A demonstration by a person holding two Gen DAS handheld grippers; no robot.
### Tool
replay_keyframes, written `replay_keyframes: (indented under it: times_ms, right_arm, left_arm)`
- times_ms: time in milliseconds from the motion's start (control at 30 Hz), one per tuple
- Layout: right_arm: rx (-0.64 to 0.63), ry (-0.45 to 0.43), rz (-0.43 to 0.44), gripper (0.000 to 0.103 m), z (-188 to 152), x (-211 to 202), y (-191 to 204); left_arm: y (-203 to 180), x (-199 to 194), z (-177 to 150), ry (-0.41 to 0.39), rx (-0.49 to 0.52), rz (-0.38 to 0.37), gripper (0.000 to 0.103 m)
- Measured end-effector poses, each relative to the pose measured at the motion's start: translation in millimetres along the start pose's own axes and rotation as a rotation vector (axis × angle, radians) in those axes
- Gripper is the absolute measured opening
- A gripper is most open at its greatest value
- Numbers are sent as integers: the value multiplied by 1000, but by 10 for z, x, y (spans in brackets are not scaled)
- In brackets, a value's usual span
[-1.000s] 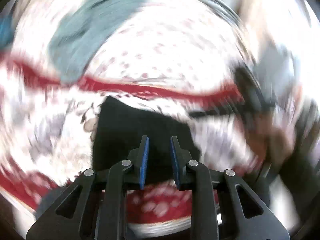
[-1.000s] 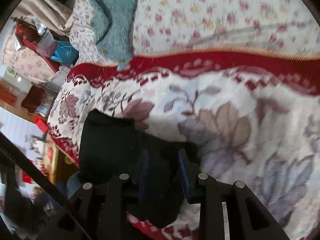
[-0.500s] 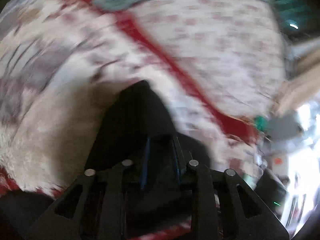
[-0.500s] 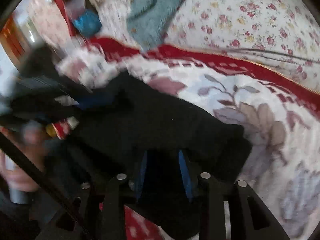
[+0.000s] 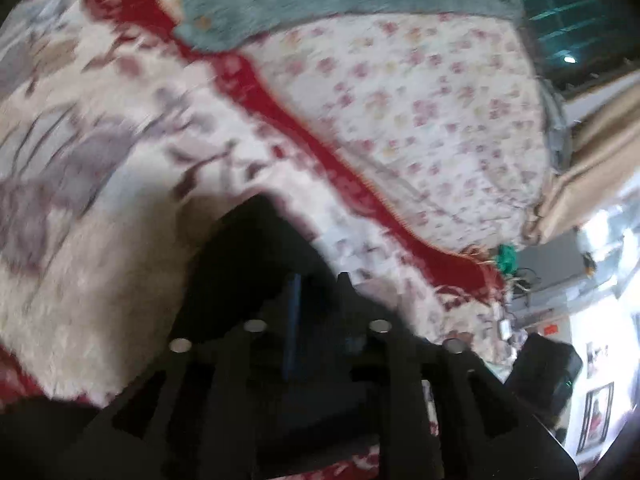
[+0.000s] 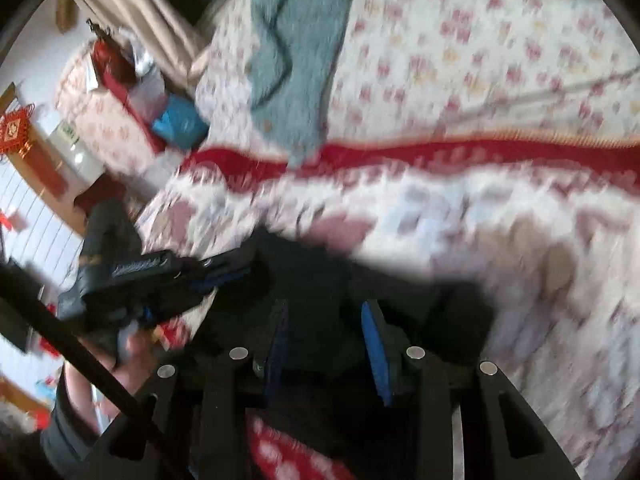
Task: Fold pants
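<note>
The black pants [image 5: 248, 248] lie folded on a floral blanket with a red border [image 5: 100, 160]. My left gripper [image 5: 318, 284] reaches over them; its jaws stand a little apart with black cloth between them, and blur hides whether they pinch it. In the right wrist view the pants [image 6: 320, 276] spread across the lower middle. My right gripper [image 6: 324, 312] is open, its blue pads on either side of the cloth. The left gripper [image 6: 224, 272] enters there from the left, its tips at the pants' left edge.
A teal towel [image 5: 320, 0] lies on the flowered bedsheet [image 5: 440, 100] beyond the red border; it also shows in the right wrist view [image 6: 296, 48]. Bedside clutter with a blue bag [image 6: 180, 124] stands at the left. Curtains [image 5: 600, 152] hang at the right.
Both grippers have swung over the pants. The left gripper moved onto the cloth's edge; the pants shifted and the right jaws stayed open. Both views are blurred by motion.
</note>
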State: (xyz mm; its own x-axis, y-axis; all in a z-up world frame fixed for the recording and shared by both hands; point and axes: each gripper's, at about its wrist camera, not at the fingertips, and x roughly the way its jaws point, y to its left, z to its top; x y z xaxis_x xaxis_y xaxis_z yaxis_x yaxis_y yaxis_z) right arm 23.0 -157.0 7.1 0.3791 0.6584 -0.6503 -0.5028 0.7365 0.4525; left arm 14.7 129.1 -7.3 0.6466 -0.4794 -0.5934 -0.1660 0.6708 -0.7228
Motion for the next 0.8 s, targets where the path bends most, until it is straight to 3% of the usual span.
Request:
replay_keyframes:
  times_ms: [67,100,167,233,267,367,433,500,600,667,767,800]
  right_arm:
    - [-9,12,-49,37,87,95,-14]
    - [-13,44,-49,37,109,189,-31]
    - [-26,133,-148,37,82,444,-102]
    - [-45,114,-164,37,20,534,-145]
    - [-49,113,-164,37,15,536,-158]
    - [-38,127,-156,37,47,493,-169]
    - [-24,123,-149,37,84,385,-152]
    - [-13,82,-128,37,81,205,-74]
    - [-63,18,-68,37,-72,-88,129]
    - [-106,37,-52,38,-238,-103,225]
    - [-160,136,-96,40,-504,173,190]
    - [-153,90,-77,40,-542,155,169]
  left_arm:
    - [-108,43,72,-10,30,-39,24]
    - [-139,97,95,-8,47,-41,33]
    - [-118,356,131,41,83,30,36]
    - [37,564,123,97,51,137,20]
    - [82,558,138,77,33,161,11]
    - [123,544,172,87,8,134,11]
    - [142,393,168,75,-32,77,11]
    - [123,165,103,46,-45,62,17]
    - [42,-140,-102,5,-28,41,37]
    - [-16,-254,-285,-20,3,45,38]
    - [-18,-102,-469,-16,82,155,37]
    - [-51,-66,-465,-12,99,182,37]
